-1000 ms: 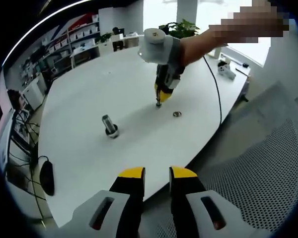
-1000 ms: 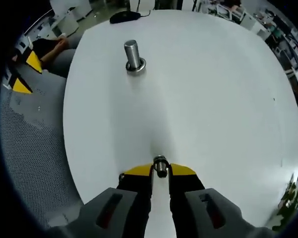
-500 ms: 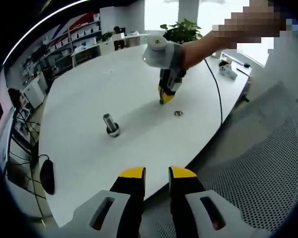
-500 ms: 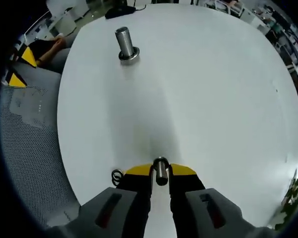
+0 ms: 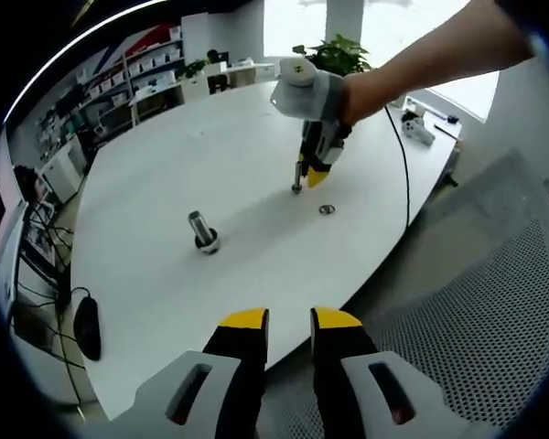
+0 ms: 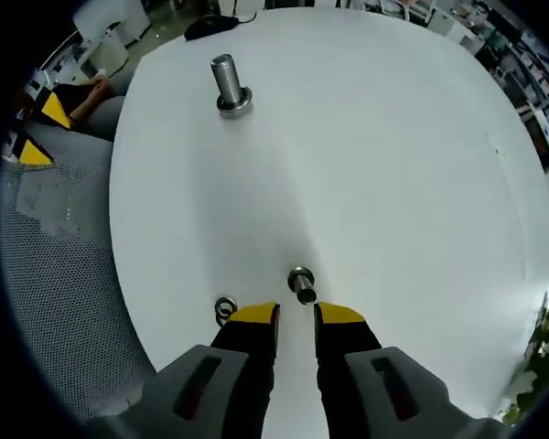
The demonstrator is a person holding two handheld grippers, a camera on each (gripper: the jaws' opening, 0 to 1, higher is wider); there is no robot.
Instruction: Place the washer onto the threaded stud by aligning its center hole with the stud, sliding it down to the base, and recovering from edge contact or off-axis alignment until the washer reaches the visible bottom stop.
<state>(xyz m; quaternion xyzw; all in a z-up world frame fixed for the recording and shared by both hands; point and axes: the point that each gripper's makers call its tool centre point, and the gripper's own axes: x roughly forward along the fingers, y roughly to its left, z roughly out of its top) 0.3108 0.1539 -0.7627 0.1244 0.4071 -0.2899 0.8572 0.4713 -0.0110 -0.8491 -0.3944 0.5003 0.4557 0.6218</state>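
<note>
The surface point(image 6: 393, 183) looks smooth, white and matt, with only a soft sheen. The large threaded stud point(image 6: 227, 84) reads as bright, glossy metal, ridged along its shaft, on a shiny metal base. The small stud point(image 6: 301, 283) is the same polished metal. The washer point(image 6: 225, 308) is a thin ring of glinting metal. The right gripper point(image 6: 296, 315) has matt yellow plastic fingers point(image 6: 340, 315) on smooth grey plastic bodies; the left gripper point(image 5: 288, 320) looks alike. The chair point(image 5: 476, 302) is grey woven mesh, rough-textured. The mouse point(image 5: 86, 326) is glossy black plastic.
</note>
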